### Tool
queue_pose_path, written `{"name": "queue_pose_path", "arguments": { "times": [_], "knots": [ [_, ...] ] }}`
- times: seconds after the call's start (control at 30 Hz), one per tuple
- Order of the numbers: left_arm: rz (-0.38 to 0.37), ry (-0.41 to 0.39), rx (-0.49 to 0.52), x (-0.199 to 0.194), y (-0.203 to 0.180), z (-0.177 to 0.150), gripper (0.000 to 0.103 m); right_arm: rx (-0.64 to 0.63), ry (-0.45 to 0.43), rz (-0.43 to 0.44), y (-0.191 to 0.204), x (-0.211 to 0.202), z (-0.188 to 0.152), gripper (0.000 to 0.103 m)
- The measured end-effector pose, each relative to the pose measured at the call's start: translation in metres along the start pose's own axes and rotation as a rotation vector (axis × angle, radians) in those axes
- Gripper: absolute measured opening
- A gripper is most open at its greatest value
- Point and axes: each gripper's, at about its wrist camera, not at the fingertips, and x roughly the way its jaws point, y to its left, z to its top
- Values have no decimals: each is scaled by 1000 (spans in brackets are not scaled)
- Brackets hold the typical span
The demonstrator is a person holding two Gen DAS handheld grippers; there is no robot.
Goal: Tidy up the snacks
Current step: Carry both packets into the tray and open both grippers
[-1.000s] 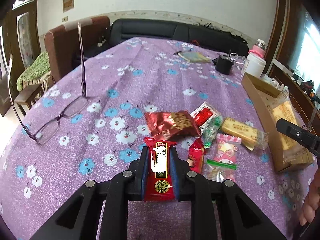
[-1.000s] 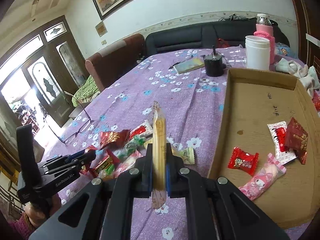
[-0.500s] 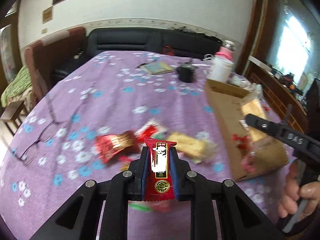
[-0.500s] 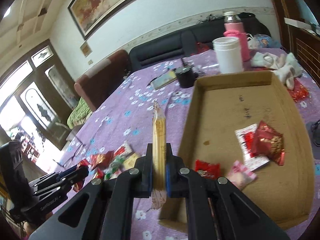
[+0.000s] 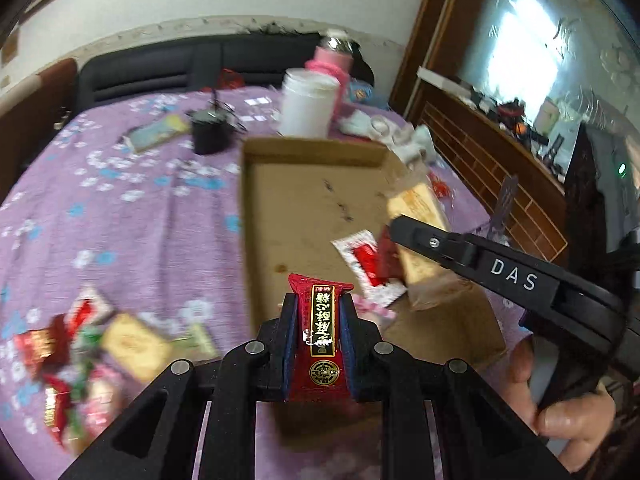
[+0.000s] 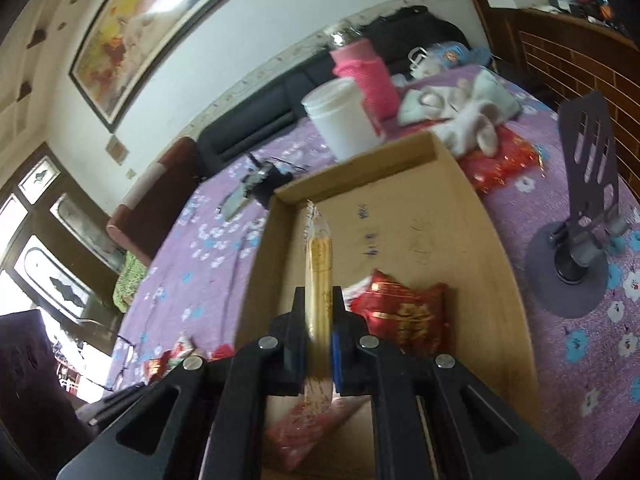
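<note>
My left gripper (image 5: 318,306) is shut on a red snack packet (image 5: 320,340) with gold lettering, held upright over the near left corner of the cardboard tray (image 5: 296,208). My right gripper (image 6: 319,308) is shut on a long yellow biscuit packet (image 6: 319,256), seen edge-on above the tray (image 6: 432,220). In the left wrist view the right gripper (image 5: 404,230) reaches in from the right with the biscuit packet (image 5: 420,216) over the tray. A red packet (image 6: 404,314) and a red-and-white packet (image 5: 364,260) lie in the tray.
Several loose snacks (image 5: 92,344) lie on the purple flowered cloth left of the tray. A white jar (image 6: 340,118), a pink bottle (image 6: 366,76) and white cloths (image 6: 468,116) stand beyond it. A grey phone stand (image 6: 576,240) is at its right. A hand (image 5: 560,416) grips the right tool.
Both grippers have swung right from the snack pile to above the cardboard tray, each still holding its packet. The right gripper has rolled, so its view is tilted.
</note>
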Motion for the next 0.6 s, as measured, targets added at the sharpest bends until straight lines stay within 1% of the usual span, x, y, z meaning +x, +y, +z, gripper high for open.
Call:
{"name": "queue_pose_path", "arguments": {
  "times": [0.03,0.13,0.23,0.37,0.47,0.6],
  "knots": [
    [-4,10,6,7,-4,-1,19,-1,12,-9,-1,4,-1,9],
    [22,28,37,24,-9,-6,19,-17,42,-42,1,13,-6,9],
    [35,40,63,33,-6,-11,19,-29,77,-52,3,21,-9,9],
    [38,21,82,34,-3,-14,19,-57,112,-51,8,30,-15,9],
    [60,2,107,35,-5,-18,19,-72,137,-62,10,37,-19,9],
    [70,-12,126,34,-9,-19,19,-79,142,-69,10,38,-21,9]
  ]
}}
